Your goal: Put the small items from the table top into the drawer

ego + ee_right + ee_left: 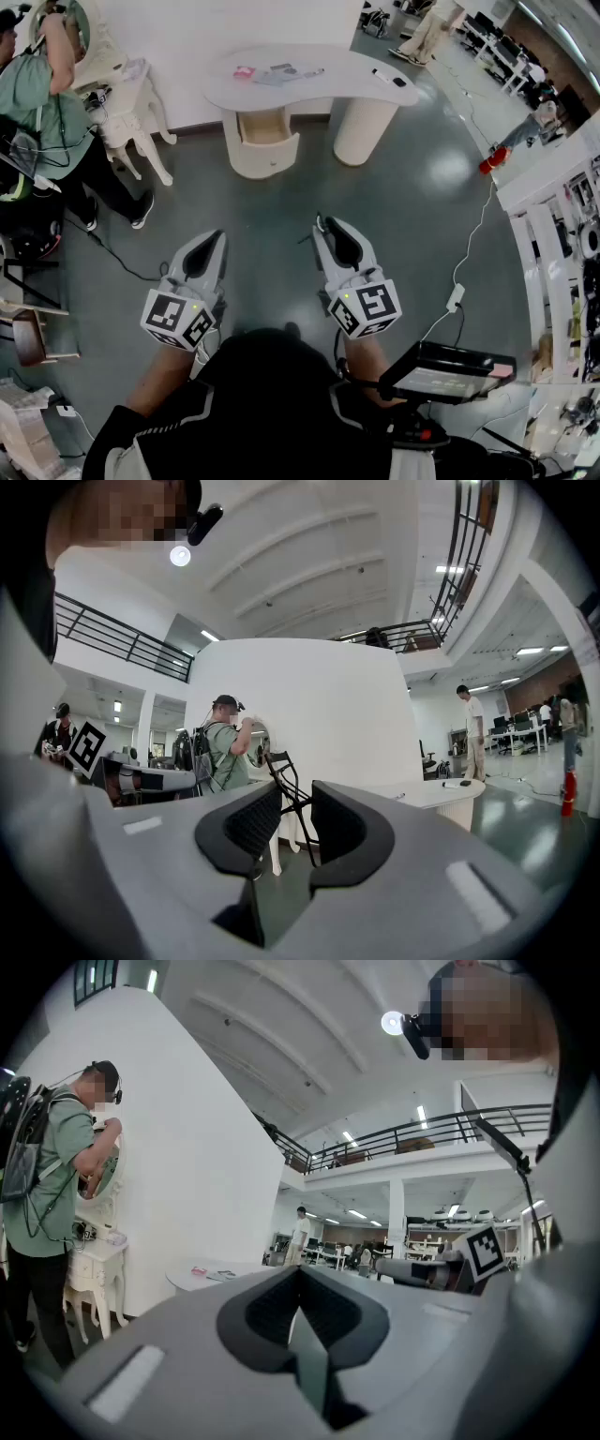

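I'm well apart from the table [356, 80], left claw [214, 239] pressed together, right claw [330, 228] partly spread, so next I should approach the small items [272, 72].

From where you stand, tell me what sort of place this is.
Likely a big open lab or workshop hall: a balcony railing overhead, rows of desks, and a white table staged against a partition.

head view looks steeply down from the wearer's head, floor [281, 197] close, white table [347, 80] far at top. both gripper views sit low, facing level toward that table [187, 1281] [441, 794], far off. all three share it and the person in green shirt [42, 103] [52, 1176] [225, 752].
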`<state>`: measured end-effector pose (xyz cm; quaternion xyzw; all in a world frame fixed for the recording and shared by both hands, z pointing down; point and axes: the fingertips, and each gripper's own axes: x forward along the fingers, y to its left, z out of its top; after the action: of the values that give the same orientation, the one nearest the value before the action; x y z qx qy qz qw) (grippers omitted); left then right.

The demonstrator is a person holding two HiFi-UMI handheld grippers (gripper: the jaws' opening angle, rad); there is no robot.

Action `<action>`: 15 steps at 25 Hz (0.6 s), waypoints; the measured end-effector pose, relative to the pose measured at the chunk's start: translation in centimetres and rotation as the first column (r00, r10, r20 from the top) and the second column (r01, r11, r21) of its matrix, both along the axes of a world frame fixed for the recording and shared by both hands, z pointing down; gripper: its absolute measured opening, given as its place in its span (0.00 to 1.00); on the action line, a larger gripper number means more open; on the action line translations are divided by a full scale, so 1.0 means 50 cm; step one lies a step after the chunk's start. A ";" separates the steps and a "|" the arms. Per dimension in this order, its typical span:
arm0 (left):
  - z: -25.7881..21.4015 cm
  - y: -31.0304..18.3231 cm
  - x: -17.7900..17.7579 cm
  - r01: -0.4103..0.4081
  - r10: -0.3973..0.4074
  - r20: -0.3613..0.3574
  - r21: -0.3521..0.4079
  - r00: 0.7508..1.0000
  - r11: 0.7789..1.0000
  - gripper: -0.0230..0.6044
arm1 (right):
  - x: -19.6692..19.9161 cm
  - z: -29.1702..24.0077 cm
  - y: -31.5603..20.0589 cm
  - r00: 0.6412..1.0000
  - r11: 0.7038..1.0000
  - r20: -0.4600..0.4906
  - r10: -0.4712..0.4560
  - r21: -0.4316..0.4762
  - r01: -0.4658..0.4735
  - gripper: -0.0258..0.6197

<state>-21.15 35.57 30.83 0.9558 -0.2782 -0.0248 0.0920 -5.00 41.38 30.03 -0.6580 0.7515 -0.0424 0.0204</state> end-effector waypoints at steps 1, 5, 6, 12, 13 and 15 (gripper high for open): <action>-0.001 -0.002 0.000 0.003 -0.003 0.000 0.002 1.000 1.000 0.04 | 0.002 -0.001 -0.002 1.000 1.000 0.000 0.000 0.001 0.000 0.20; -0.002 0.000 0.001 0.006 -0.006 -0.001 0.008 1.000 1.000 0.04 | 0.005 -0.001 0.000 1.000 1.000 -0.005 0.001 0.000 -0.001 0.20; -0.002 0.003 0.001 0.005 -0.005 -0.001 0.010 1.000 1.000 0.04 | 0.005 -0.001 0.002 1.000 1.000 -0.006 0.001 -0.001 -0.001 0.20; -0.005 0.009 -0.001 0.001 -0.001 0.000 0.019 1.000 1.000 0.04 | -0.009 -0.002 0.006 1.000 1.000 0.007 -0.019 0.008 0.019 0.20; -0.003 0.009 -0.002 -0.001 0.001 0.001 0.020 1.000 1.000 0.04 | -0.012 -0.004 0.007 1.000 1.000 0.017 -0.026 0.016 0.026 0.20; -0.002 0.011 -0.005 -0.007 0.007 0.003 0.024 1.000 1.000 0.04 | -0.018 -0.008 0.008 0.999 0.999 0.033 -0.027 0.030 0.026 0.20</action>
<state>-21.43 36.10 30.74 0.9579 -0.2746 -0.0263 0.0803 -5.89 41.76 29.62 -0.6468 0.7603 -0.0424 0.0422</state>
